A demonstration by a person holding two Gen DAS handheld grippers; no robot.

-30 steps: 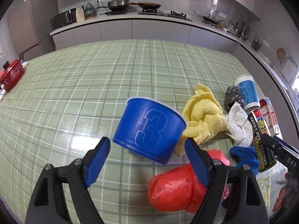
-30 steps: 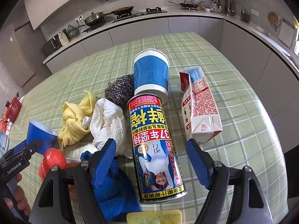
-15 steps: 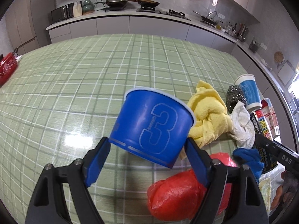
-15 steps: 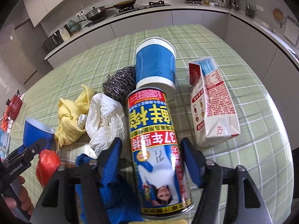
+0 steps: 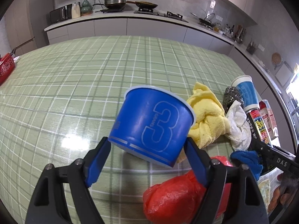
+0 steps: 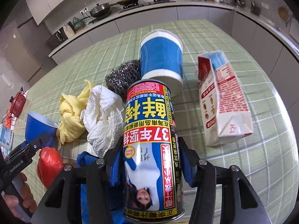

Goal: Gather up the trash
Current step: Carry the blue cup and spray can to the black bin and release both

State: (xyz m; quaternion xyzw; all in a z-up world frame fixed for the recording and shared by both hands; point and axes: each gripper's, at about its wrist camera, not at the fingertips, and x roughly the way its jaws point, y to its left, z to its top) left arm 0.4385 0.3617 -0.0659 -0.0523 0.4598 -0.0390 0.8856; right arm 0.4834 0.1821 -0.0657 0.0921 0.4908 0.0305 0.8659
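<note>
Tabletop [image 5: 78,85] in green check carries the trash. Through my right gripper [image 6: 149,160] I see its jaws pinching the printed can [image 6: 149,149], which lies toward twelve o'clock. My left gripper [image 5: 147,158] has its jaws pressed on the blue cup [image 5: 153,127], tilted. A carton [image 6: 222,104] lies at two o'clock of the can, a paper cup [image 6: 161,56] at twelve, a white paper wad [image 6: 104,115] at ten.

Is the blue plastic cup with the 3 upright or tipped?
Tipped: the blue plastic cup leans between the left tongs, rim raised toward the green checked table.
</note>
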